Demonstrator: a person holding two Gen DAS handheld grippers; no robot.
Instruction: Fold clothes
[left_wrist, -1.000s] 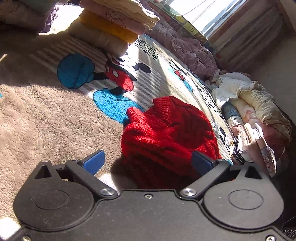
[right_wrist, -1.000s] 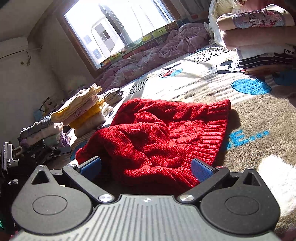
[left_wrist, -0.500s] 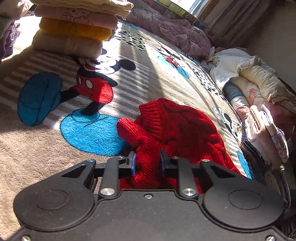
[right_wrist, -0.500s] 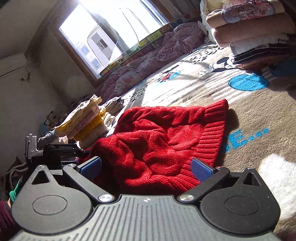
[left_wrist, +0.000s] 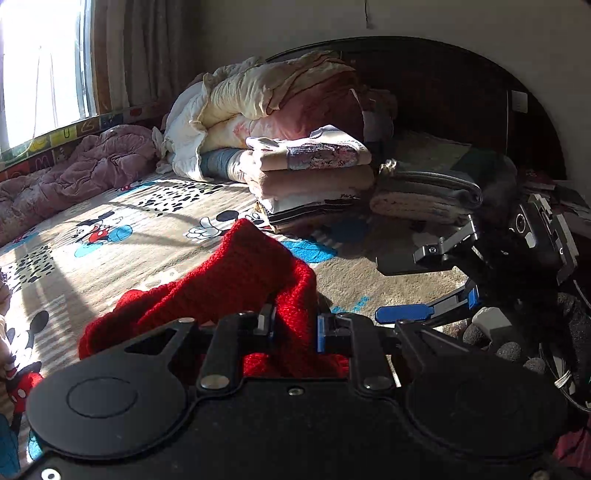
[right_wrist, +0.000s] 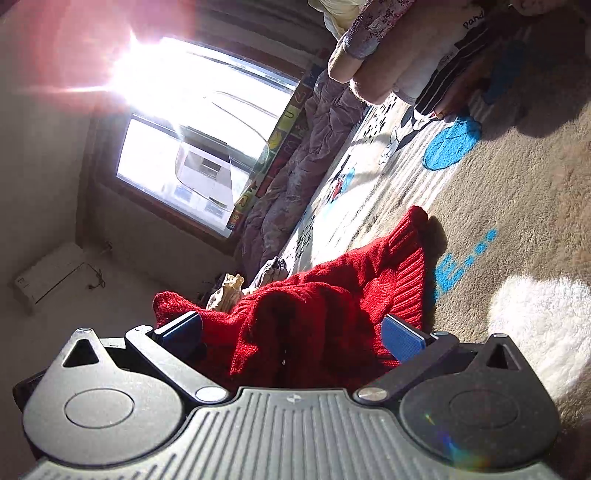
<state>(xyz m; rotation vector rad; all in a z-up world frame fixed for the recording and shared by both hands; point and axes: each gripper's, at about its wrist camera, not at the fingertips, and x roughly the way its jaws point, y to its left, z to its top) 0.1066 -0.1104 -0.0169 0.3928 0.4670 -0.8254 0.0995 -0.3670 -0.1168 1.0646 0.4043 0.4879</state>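
**Red sweater pinched and lifted off the blanket**

The left gripper has just closed, clamping a fold of the red sweater above the cartoon blanket. The right gripper gapes wide, sweater between its pads, unpressed.

A bed is covered by a cartoon-mouse blanket. On it a red sweater is spread, partly lifted at one end. A stack of folded clothes is set beyond it, with a second folded pile beside, bundled quilts behind, and a crumpled purple quilt along the window side.
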